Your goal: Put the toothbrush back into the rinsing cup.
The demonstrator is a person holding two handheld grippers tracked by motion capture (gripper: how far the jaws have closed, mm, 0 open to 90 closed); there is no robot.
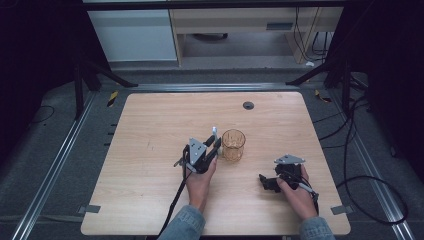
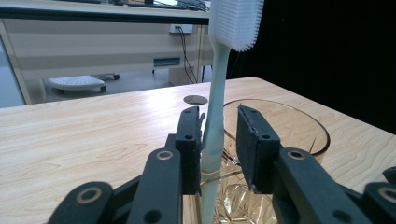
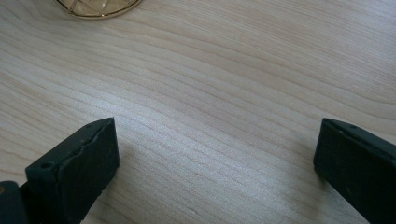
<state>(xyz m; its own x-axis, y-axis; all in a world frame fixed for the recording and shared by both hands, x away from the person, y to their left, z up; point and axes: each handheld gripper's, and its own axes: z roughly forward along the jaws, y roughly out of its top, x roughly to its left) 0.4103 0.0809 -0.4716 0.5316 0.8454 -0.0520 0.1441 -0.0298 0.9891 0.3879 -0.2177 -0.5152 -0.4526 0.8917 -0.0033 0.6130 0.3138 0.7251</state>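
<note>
Left gripper view: the left hand-held gripper (image 2: 218,144) has a toothbrush (image 2: 219,107) upright between its jaws, handle touching one pad, the other pad slightly apart, bristle head up, beside the rim of an amber glass (image 2: 299,126) on the desk (image 2: 84,140). Light, stiff and slick, the toothbrush seems best pinched mid-handle; the glass looks fragile. The right hand-held gripper (image 3: 215,158) rests spread, empty, well apart.
</note>
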